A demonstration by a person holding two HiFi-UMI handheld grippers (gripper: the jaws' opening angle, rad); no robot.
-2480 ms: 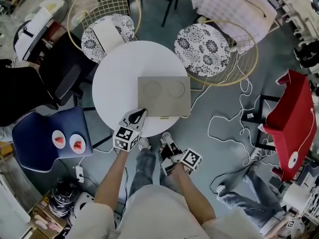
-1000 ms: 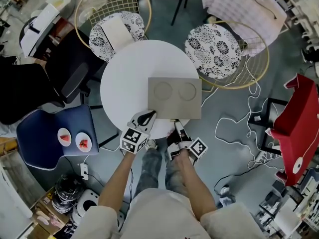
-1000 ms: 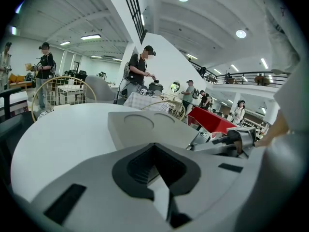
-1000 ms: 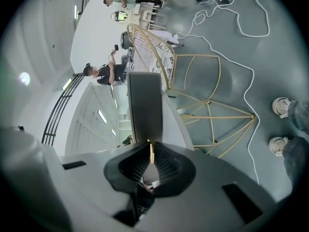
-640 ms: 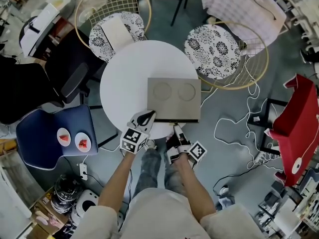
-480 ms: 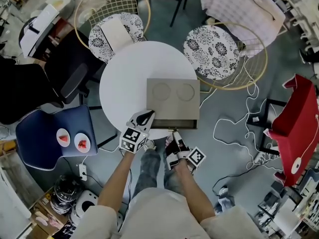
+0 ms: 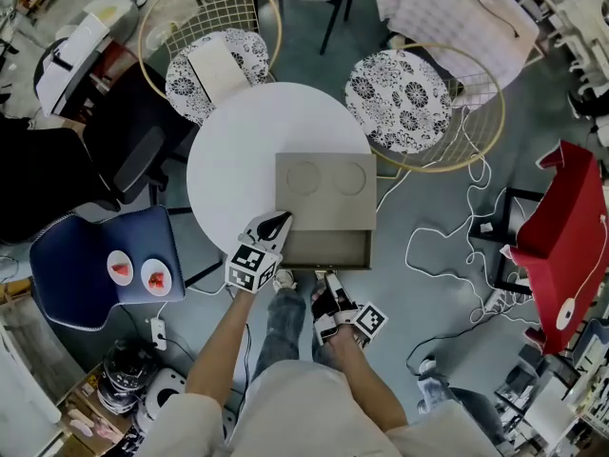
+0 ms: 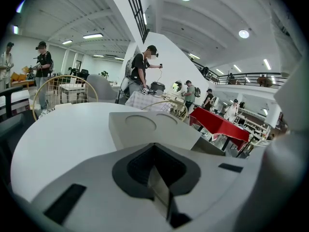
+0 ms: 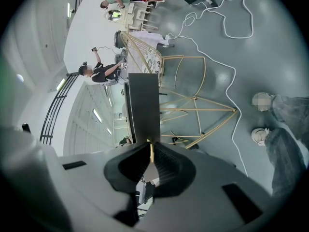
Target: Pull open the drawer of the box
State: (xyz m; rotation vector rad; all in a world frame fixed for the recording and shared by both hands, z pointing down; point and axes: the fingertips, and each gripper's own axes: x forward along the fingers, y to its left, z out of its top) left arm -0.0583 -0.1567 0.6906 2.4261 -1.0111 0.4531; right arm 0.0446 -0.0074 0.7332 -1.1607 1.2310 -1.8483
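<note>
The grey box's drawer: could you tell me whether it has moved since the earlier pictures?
Yes. The drawer has slid out of the flat grey box toward the person, past the edge of the round white table.

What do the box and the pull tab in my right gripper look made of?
Box: probably cardboard, matte grey-brown, flat panels with crisp edges. Pull tab: thin yellowish strip, edge-on between the jaws of the right gripper; ribbon or card, unclear.

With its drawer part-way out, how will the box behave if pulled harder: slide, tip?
Probably light and may slide: the box looks like cardboard on a smooth table, the shut left tongs beside its corner perhaps bracing it. The drawer overhangs the table edge, so may sag. The thin pull tab in the right tongs looks flimsy.
</note>
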